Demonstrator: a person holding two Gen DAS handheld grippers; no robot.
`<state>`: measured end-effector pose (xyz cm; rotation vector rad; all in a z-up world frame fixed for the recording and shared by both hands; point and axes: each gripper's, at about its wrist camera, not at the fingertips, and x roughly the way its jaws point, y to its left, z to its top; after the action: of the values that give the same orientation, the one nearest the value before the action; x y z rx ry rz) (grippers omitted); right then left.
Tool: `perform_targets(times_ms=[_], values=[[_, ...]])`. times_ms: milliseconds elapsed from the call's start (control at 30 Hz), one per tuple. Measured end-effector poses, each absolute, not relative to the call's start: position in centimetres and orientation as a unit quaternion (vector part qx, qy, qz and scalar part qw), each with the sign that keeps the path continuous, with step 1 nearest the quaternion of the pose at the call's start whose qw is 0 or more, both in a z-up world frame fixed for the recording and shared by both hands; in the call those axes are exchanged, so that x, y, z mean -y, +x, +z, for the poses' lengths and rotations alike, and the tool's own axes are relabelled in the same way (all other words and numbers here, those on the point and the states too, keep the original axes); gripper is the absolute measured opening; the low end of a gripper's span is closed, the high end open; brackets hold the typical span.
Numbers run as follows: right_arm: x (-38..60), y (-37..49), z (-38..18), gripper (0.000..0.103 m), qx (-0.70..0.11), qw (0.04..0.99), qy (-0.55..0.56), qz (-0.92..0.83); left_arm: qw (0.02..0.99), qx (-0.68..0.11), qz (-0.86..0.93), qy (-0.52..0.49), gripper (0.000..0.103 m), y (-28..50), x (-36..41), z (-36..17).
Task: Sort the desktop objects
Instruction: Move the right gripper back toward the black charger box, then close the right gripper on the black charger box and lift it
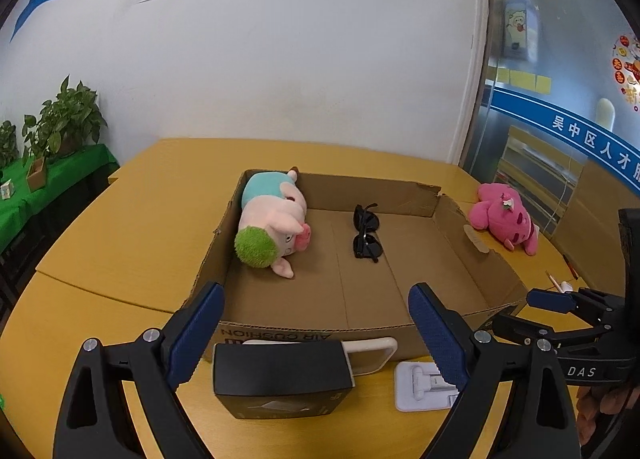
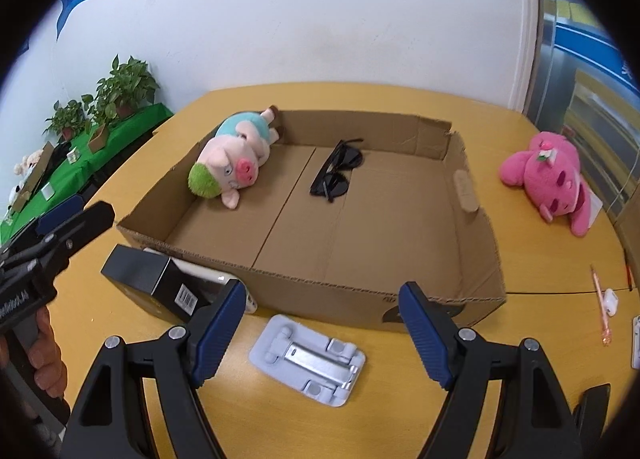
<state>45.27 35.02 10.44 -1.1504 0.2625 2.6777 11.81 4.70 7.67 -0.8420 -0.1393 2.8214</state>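
Left gripper (image 1: 316, 333): fingers spread wide, nothing between them, held above the near table edge and facing the box; the black carton sits in the gap but neither pad touches it.
Right gripper (image 2: 322, 333): fingers just as wide apart, holding nothing, poised over the phone stand with clear air on both sides.
Box (image 2: 476, 227): shallow cardboard tray, open top, low walls all round, ragged far-right corner; most of its floor is bare.
Pig plush (image 2: 232, 163): lies inside the box against the left wall, legs over the far-left corner.
Sunglasses (image 2: 336, 173): folded, on the box floor near the middle, apart from the pig and from every wall.
Pink plush (image 2: 550, 179): on the table to the right of the box, well clear of its right wall, near the table's right edge.
Black carton (image 1: 280, 375): outside the box, just in front of its near wall, propped on a white case (image 1: 372, 353).
Phone stand (image 2: 308, 365): flat on the table, just before the near wall, beside the carton but not touching it.
Pen (image 2: 600, 307): on the table at far right, next to a small white earbud case (image 2: 611, 301).
Table (image 2: 400, 411): yellow, with open surface in front of the stand.
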Motion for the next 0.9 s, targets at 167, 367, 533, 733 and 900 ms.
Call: perform_targets(times_ms=[167, 367, 533, 733, 900], values=[[-33.6, 44.2, 9.5, 0.079, -0.122, 0.043, -0.402, 0.906, 0.096, 0.057, 0.944, -0.31, 0.095, 11.0, -2.4, 6.9], [-30.8, 42.6, 8.1, 0.079, -0.172, -0.047, -0.411, 0.894, 0.102, 0.058, 0.933, -0.339, 0.095, 9.5, -0.3, 5.2], [-28.9, 41.0, 6.7, 0.078, -0.209, -0.104, -0.413, 0.88, 0.112, 0.065, 0.922, -0.365, 0.095, 8.2, 0.9, 3.0], [-27.0, 39.4, 6.3, 0.077, -0.203, -0.153, -0.403, 0.879, 0.146, 0.108, 0.898, -0.401, 0.093, 6.9, 2.1, 0.2], [-24.9, 38.7, 5.9, 0.078, -0.185, -0.184, -0.4, 0.879, 0.201, 0.154, 0.874, -0.415, 0.078, 6.9, 2.2, -0.9]])
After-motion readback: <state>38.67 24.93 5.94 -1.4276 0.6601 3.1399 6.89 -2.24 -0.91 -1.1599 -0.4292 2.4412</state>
